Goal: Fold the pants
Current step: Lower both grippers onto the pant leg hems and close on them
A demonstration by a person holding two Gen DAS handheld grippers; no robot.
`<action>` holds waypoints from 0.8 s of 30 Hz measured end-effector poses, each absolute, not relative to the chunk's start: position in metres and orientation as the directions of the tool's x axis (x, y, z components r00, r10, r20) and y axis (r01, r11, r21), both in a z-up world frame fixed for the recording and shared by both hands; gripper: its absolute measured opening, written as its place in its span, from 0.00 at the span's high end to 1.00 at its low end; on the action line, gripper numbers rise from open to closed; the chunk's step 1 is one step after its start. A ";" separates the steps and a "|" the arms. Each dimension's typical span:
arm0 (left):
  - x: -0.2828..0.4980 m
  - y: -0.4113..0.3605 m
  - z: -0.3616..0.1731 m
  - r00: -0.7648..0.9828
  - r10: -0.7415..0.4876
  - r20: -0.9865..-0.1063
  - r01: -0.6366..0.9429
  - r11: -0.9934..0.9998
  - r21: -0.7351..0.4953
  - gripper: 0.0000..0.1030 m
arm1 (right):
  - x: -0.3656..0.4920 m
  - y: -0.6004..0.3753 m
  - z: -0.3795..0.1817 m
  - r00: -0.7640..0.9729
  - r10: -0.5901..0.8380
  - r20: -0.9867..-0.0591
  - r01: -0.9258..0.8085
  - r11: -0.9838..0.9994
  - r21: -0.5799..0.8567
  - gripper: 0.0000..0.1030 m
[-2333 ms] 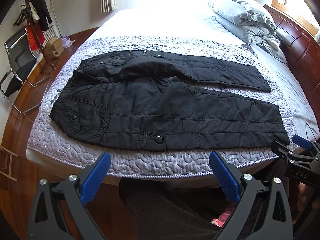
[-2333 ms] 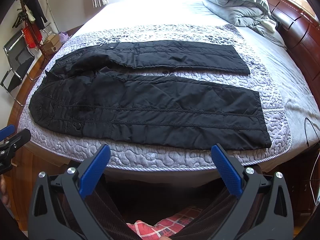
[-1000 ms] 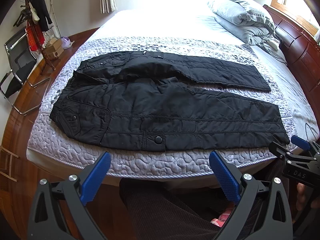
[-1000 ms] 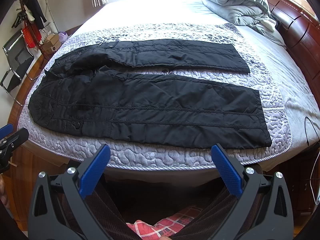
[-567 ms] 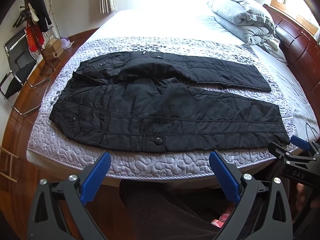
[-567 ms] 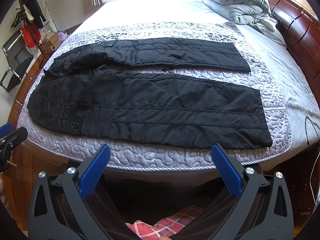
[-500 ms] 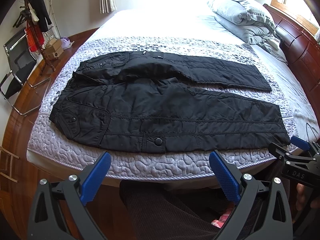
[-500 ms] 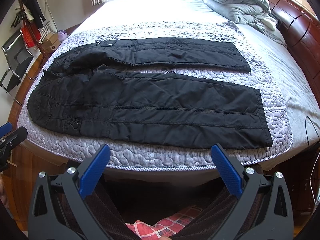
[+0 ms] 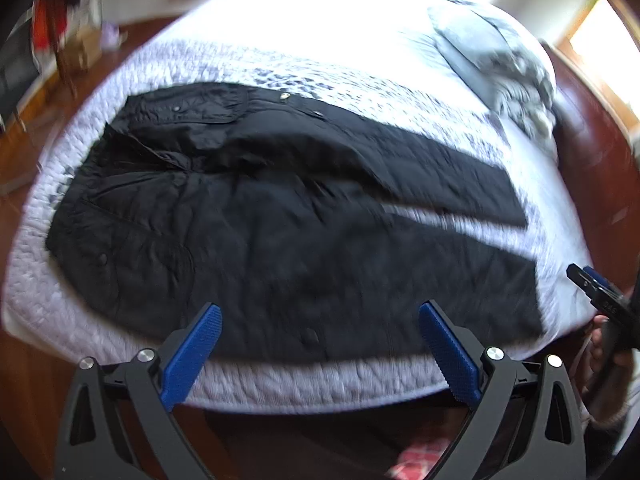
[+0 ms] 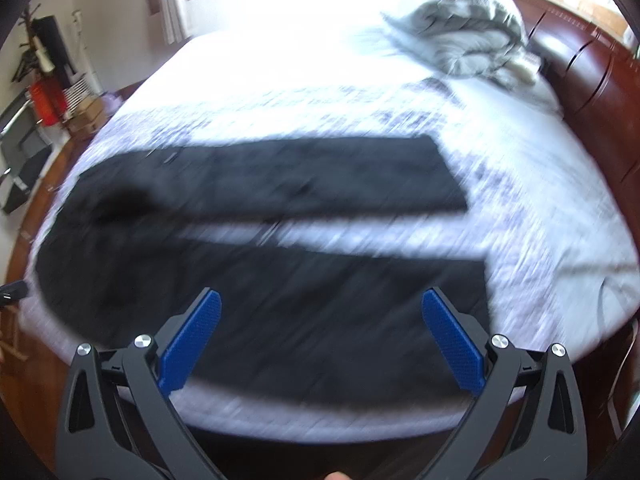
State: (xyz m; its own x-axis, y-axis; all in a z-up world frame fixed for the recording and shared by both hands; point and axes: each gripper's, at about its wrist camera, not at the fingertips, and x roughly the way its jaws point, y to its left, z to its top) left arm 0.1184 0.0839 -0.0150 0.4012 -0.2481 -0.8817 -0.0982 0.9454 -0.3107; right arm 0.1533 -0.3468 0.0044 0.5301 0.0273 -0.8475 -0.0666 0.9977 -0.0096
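**Black pants lie flat on the bed as both grippers hang over the near edge**

Black pants (image 9: 280, 216) lie spread on a quilted bed (image 9: 320, 384), waist to the left, the two legs running right with a strip of quilt showing between them. The left gripper (image 9: 320, 352) and right gripper (image 10: 322, 342) hover above the near leg, fingers wide apart and empty. A grey duvet (image 10: 456, 36) sits bunched by the headboard. Both views are blurred.

Black pants (image 9: 280, 216) flat on bed (image 9: 320, 384)
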 end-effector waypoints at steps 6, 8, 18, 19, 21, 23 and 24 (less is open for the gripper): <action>0.226 0.212 -0.045 0.353 -0.203 -0.913 -0.355 0.874 -0.332 0.04 | 0.314 -0.450 -0.020 0.412 0.033 -0.911 0.023 0.999 0.047 0.02; 0.268 0.254 -0.060 0.324 -0.144 -0.935 -0.405 0.872 -0.275 0.04 | 0.367 -0.480 -0.047 0.316 0.112 -0.942 0.063 0.988 0.138 0.02; 0.362 0.376 -0.121 0.267 -0.192 -0.945 -0.573 0.756 -0.315 0.04 | 0.508 -0.536 -0.152 0.151 0.192 -0.970 0.183 0.959 0.219 0.02; 0.369 0.382 -0.129 0.254 -0.202 -0.946 -0.582 0.750 -0.316 0.04 | 0.515 -0.536 -0.161 0.139 0.189 -0.972 0.178 0.961 0.212 0.02; 0.379 0.389 -0.144 0.234 -0.221 -0.947 -0.597 0.737 -0.319 0.04 | 0.525 -0.534 -0.176 0.120 0.206 -0.971 0.177 0.958 0.225 0.02; 0.391 0.392 -0.160 0.207 -0.230 -0.951 -0.599 0.738 -0.310 0.04 | 0.531 -0.531 -0.189 0.106 0.191 -0.976 0.183 0.961 0.208 0.02; 0.396 0.392 -0.166 0.194 -0.228 -0.954 -0.598 0.743 -0.299 0.04 | 0.532 -0.530 -0.192 0.105 0.185 -0.977 0.179 0.963 0.201 0.02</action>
State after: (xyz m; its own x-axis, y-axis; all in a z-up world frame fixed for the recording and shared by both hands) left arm 0.3958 0.3922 -0.1656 0.1943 -0.2276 -0.9542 -0.5984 0.7432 -0.2992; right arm 0.5318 -0.5295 -0.1918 0.1049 0.1847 -0.9772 0.1795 0.9630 0.2012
